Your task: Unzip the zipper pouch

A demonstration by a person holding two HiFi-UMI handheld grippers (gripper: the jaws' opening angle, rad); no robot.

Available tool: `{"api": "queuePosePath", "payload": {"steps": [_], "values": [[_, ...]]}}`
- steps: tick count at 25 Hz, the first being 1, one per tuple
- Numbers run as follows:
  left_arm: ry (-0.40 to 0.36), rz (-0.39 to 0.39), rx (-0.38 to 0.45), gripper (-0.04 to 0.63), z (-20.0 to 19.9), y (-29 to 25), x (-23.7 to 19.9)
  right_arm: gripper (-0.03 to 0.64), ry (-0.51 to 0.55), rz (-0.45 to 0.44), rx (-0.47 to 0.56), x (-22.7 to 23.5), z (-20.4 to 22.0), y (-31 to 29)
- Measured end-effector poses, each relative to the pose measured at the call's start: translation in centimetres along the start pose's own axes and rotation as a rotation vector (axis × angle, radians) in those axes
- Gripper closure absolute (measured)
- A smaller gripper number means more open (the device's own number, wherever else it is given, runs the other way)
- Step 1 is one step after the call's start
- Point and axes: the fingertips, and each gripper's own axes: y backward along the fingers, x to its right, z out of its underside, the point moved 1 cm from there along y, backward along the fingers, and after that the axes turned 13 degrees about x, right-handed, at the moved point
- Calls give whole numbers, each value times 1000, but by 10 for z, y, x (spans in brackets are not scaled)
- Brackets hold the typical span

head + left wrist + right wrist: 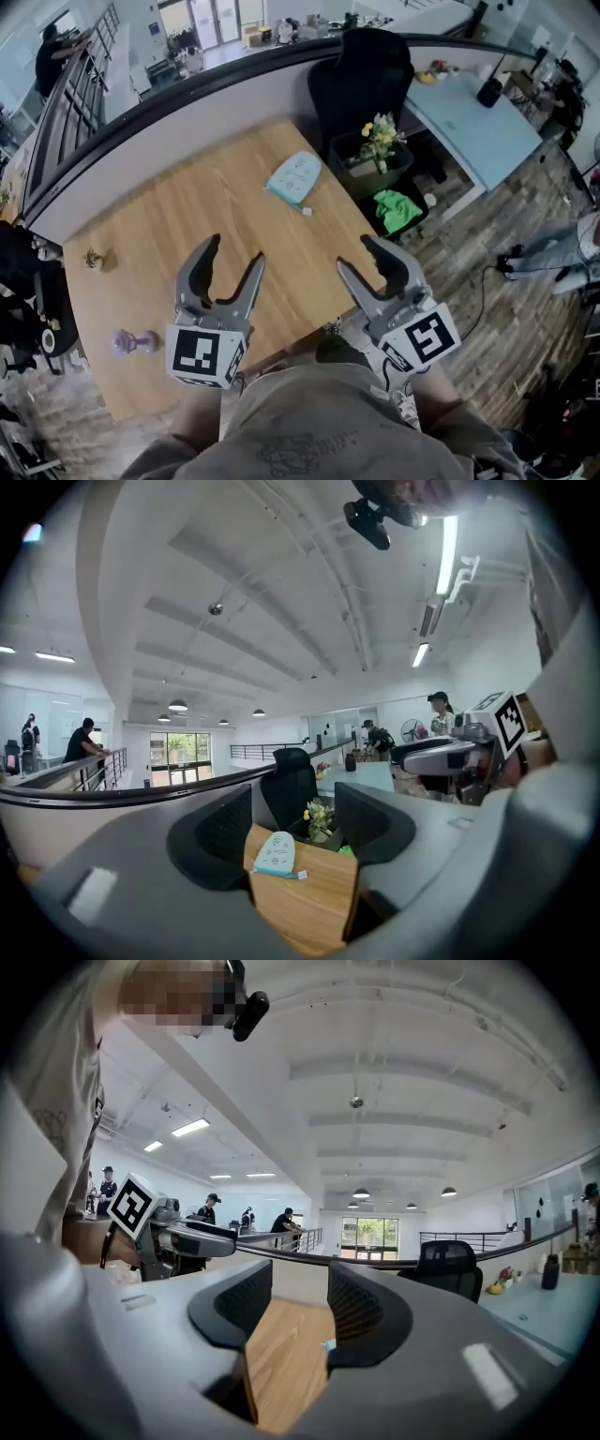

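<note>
Table [187, 216]: bare wood. Curved partition wall [141, 127] runs along its far-left side. The right side is an open edge.

Beyond that right edge stand a black chair [361, 80] and a basket of flowers [375, 155]. A green cloth [394, 208] lies lower down, just beside the right gripper's outer jaw.

Pouch [294, 178]: pale blue-green, lying flat near the table's right edge. It is well ahead of both grippers, ahead and to the right of the left one, ahead and a little to the left of the right one. A teal strip runs along the side facing the grippers, with a small white tab [307, 211] at its end. Nothing touches it.

Clear wood lies between the jaws and the pouch. Two small things sit far out to the left of the left gripper, a small brownish thing [92, 258] and a purple one [134, 342]. Both are well apart from the pouch.

Left gripper [234, 251]: over the near part of the table, pointing away from the person and slightly right. Jaws stand wide with nothing between them. Its own view frames the pouch far off in the gap.

Right gripper [361, 258]: over the table's near right corner, close to the edge, pointing forward and slightly left. Jaws are wide and empty. Its view shows only bare wood between them and a sliver of teal beside the right jaw.

Both marker cubes face up, near the person's lap. The hands are hidden under them.
</note>
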Motion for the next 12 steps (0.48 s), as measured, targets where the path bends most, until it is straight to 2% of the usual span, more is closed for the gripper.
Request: {"api": "queuePosePath", "payload": {"steps": [4, 12], "values": [[-14, -55, -38, 332, 10, -36, 4, 440, -34, -71, -7, 45, 6, -18], [-22, -225, -99, 334, 22, -81, 3, 440, -107, -218, -29, 114, 21, -51]]}}
